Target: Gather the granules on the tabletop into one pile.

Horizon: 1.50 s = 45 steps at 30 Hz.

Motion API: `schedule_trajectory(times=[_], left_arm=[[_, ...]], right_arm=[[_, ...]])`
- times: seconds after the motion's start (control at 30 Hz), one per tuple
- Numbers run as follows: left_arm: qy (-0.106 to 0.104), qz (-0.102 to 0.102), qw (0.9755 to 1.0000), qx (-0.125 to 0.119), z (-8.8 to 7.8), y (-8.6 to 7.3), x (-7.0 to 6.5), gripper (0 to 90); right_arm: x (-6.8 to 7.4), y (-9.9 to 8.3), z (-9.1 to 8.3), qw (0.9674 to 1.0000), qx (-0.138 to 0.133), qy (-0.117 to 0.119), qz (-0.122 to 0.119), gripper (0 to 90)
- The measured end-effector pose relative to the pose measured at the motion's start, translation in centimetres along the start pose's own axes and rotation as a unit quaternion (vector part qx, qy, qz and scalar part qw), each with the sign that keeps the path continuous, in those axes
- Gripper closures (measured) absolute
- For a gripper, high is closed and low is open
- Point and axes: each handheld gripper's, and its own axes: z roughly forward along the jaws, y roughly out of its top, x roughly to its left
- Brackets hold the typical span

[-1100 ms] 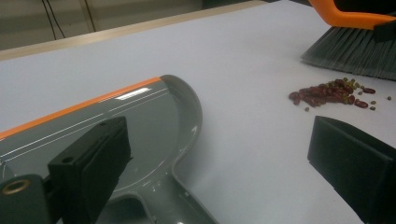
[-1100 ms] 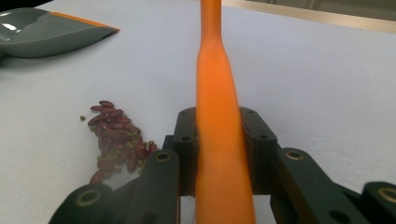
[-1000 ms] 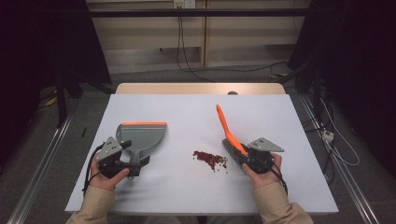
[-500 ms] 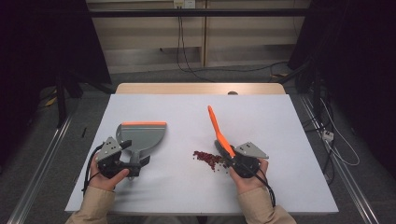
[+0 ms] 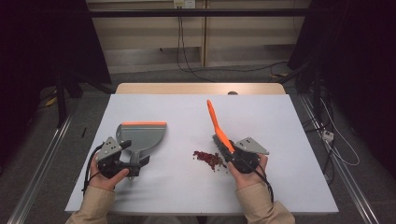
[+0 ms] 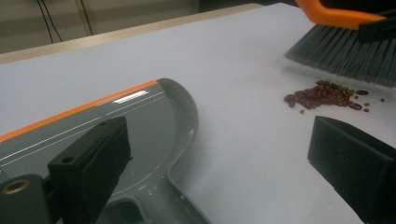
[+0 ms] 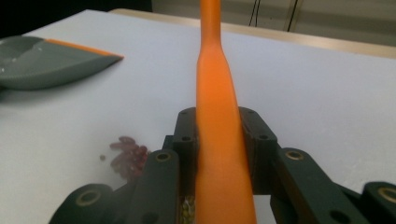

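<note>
Right gripper (image 5: 232, 157) is clamped tight on the orange brush (image 5: 216, 126), jaws pressing both sides of the handle, which rises straight up the middle of the right gripper view. In the high view the handle slants up and away across the white surface (image 5: 280, 121), while the grey bristles sit low at the gripper end. Those bristles are just beside the little pile of red beans (image 5: 208, 158), right at its right-hand edge; from the left gripper view they hover close above and behind the beans (image 6: 324, 95), and whether they touch is hard to say.

Over on the left, the grey dustpan (image 5: 141, 136) lies flat on the surface, its orange lip on the far side, well apart from the beans. The left gripper (image 5: 130, 163) sits at the pan's handle; its jaws look spread in its own view, one over the pan, one out over bare surface, and I cannot tell whether they grip the handle.
</note>
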Motion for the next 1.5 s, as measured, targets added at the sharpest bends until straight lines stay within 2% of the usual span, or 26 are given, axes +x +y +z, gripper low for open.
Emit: schedule_trajectory(times=[0.13, 0.23, 0.5, 0.77, 1.07, 1.2, 1.3, 1.37, 1.5], left_arm=[[-0.001, -0.001, 1.0000, -0.001, 0.0, 0.0, 0.0, 5.6], [-0.001, 0.001, 1.0000, -0.001, 0.0, 0.0, 0.0, 5.6], [0.000, -0.004, 1.0000, -0.005, -0.2, 0.0, 0.2, 5.6], [0.004, -0.002, 1.0000, -0.003, -0.4, -0.1, 0.4, 5.6], [0.010, -0.002, 1.0000, 0.001, -0.3, -0.1, 0.4, 5.6], [0.009, -0.002, 1.0000, 0.001, -0.2, -0.1, 0.4, 5.6], [0.010, 0.000, 1.0000, 0.001, -0.3, -0.1, 0.5, 5.6], [0.010, -0.001, 0.9999, 0.001, -0.2, -0.2, 0.4, 5.6], [0.009, 0.000, 1.0000, 0.003, -0.1, -0.2, 0.4, 5.6]], right_arm=[[0.8, 1.2, 0.0, 0.9999, -0.010, 0.013, 0.001, 70.9], [1.5, 1.7, 0.7, 0.9994, -0.014, 0.028, 0.016, 70.9], [4.6, 2.7, 4.0, 0.9962, -0.020, 0.068, 0.050, 70.9], [6.9, 3.2, 6.4, 0.9941, -0.012, 0.095, 0.052, 70.9], [7.1, 2.6, 8.5, 0.9921, 0.006, 0.100, 0.076, 70.9], [7.1, 2.2, 8.7, 0.9927, 0.016, 0.095, 0.072, 70.9], [6.5, 1.8, 8.5, 0.9940, 0.020, 0.080, 0.072, 70.9], [6.0, 1.6, 8.2, 0.9933, 0.020, 0.079, 0.081, 71.0], [4.9, 1.1, 7.3, 0.9940, 0.019, 0.069, 0.083, 70.9]])
